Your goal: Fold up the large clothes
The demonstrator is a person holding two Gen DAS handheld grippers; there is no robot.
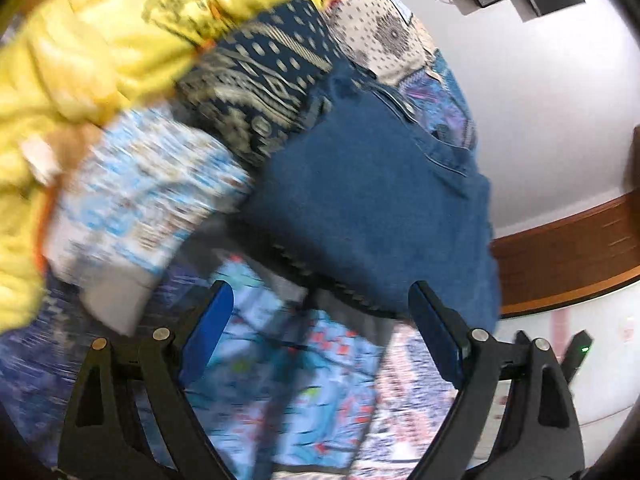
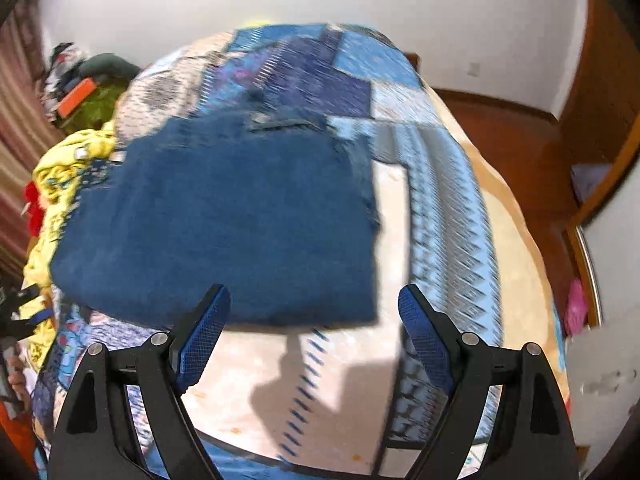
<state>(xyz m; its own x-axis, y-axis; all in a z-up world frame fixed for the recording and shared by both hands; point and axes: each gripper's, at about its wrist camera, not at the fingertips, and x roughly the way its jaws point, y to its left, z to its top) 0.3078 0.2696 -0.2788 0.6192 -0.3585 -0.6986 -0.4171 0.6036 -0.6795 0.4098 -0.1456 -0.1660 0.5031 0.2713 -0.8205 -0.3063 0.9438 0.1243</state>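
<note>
Blue denim jeans [image 2: 224, 220] lie folded into a flat rectangle on the patchwork bedspread [image 2: 440, 200]. In the left wrist view the jeans [image 1: 372, 208] fill the centre, with a pocket seam at their upper right. My left gripper [image 1: 320, 320] is open and empty, just short of the jeans' near edge. My right gripper [image 2: 314, 320] is open and empty, its fingertips over the jeans' near edge. Both views are motion-blurred.
A yellow printed garment [image 1: 88, 48] is heaped left of the jeans, also in the right wrist view [image 2: 60, 168]. A light blue patterned cloth [image 1: 140, 200] and a dark patterned one [image 1: 264, 84] lie beside it. Wooden floor [image 2: 516, 148] runs along the bed's right side.
</note>
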